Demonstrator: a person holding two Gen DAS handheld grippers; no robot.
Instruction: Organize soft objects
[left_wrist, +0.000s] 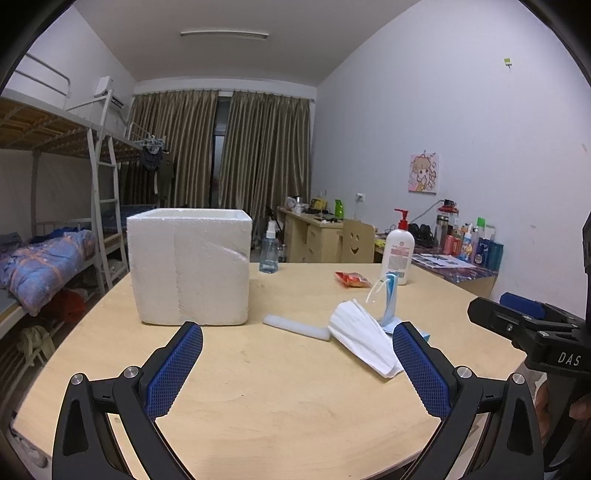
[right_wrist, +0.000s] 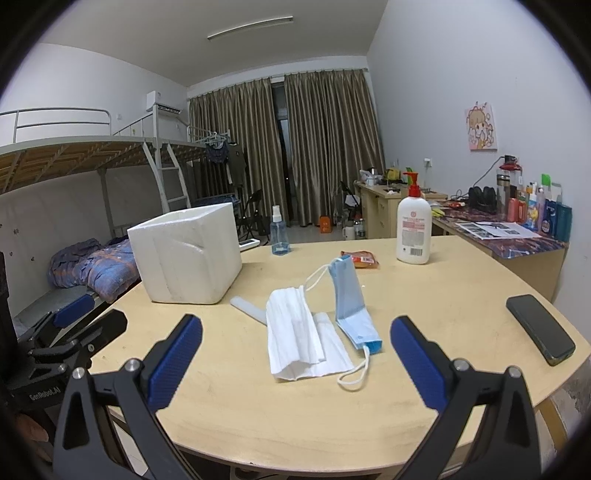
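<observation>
A white face mask (right_wrist: 295, 332) lies flat on the wooden table (right_wrist: 258, 406); it also shows in the left wrist view (left_wrist: 362, 339). A blue face mask (right_wrist: 351, 295) stands half folded up beside it, seen edge-on in the left wrist view (left_wrist: 389, 299). A white foam box (left_wrist: 190, 266) stands open-topped at the back left, also in the right wrist view (right_wrist: 188, 254). My left gripper (left_wrist: 297, 365) is open and empty, in front of the box. My right gripper (right_wrist: 295, 362) is open and empty, just in front of the white mask.
A translucent white stick (left_wrist: 295, 326) lies between box and masks. A red snack packet (left_wrist: 351, 279), a lotion pump bottle (right_wrist: 413, 229) and a clear spray bottle (right_wrist: 280, 232) stand further back. A black phone (right_wrist: 539, 328) lies at the right edge.
</observation>
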